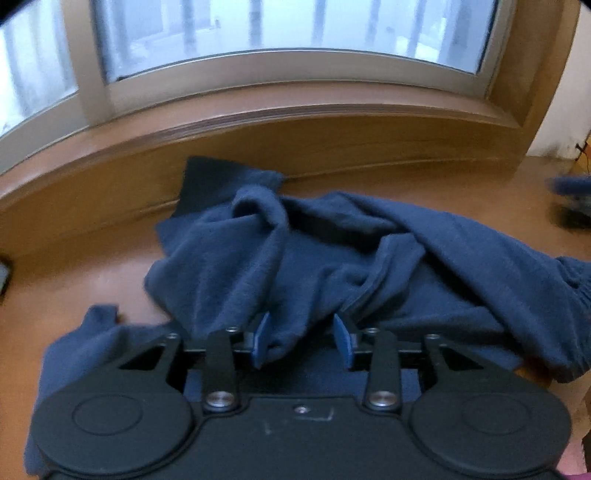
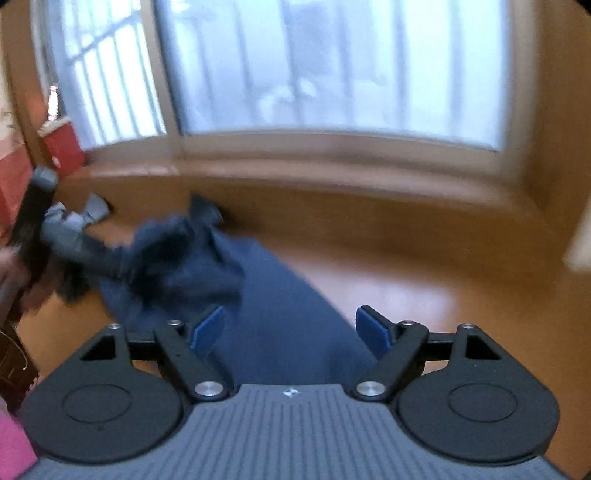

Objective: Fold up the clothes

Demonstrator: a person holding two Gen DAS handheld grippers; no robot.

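A brown wooden desk runs up to a raised wooden sill under a wide window with bars behind frosted panes. In the right wrist view a red box stands at the far left by the sill, and a blurred grey shape lies near it; what that is cannot be told. A dark blue garment lies crumpled on the desk, one corner propped against the sill and a ribbed cuff trailing off to the right. The left tongs stand partly apart just over the near edge of the garment; a fold of cloth sits between the blue pads and seems to touch the left pad, but the pads do not pinch it. The right tongs stand wide apart above a flat stretch of the same garment, holding nothing, with bare desk to their right. Both views are blurred.
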